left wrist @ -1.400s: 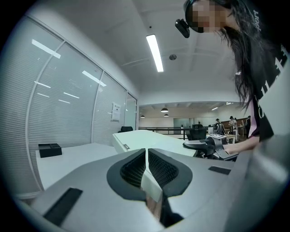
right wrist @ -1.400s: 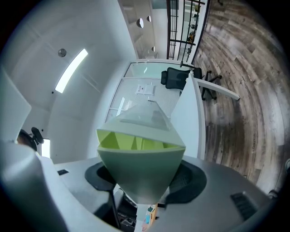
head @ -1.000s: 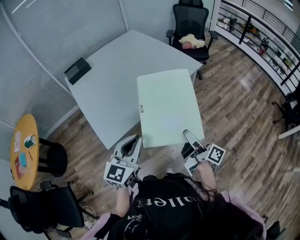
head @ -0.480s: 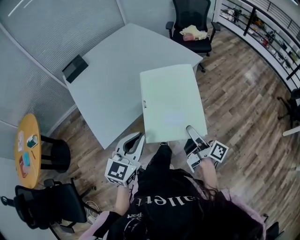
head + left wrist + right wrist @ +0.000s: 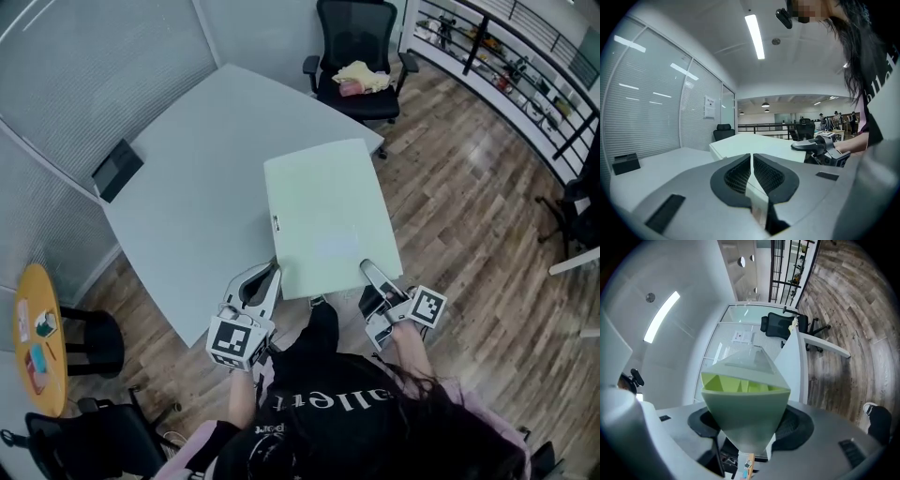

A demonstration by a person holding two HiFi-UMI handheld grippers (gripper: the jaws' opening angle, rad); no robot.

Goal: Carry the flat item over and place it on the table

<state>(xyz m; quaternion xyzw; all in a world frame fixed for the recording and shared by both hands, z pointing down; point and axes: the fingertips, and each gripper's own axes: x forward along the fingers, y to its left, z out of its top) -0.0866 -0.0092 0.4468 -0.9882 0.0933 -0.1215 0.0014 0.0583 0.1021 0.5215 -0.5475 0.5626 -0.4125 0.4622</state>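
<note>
The flat item is a pale green rectangular board (image 5: 323,216), held level over the near right part of the grey table (image 5: 187,197). My left gripper (image 5: 272,274) is shut on its near left corner. My right gripper (image 5: 367,270) is shut on its near right edge. In the left gripper view the jaws (image 5: 752,161) are pinched nearly together on a thin rim, and the board (image 5: 759,143) stretches away beyond them. In the right gripper view the board's green ribbed corner (image 5: 745,399) fills the gap of the right gripper (image 5: 750,423).
A black flat device (image 5: 116,170) lies at the table's far left. A black office chair (image 5: 356,47) with a yellow cloth (image 5: 361,75) stands behind the table. A round orange side table (image 5: 33,337) and another chair (image 5: 84,441) are at left. A railing (image 5: 506,66) runs along the right.
The person has stepped closer to the table, and the board now lies further over the tabletop. Both grips on the board are unchanged.
</note>
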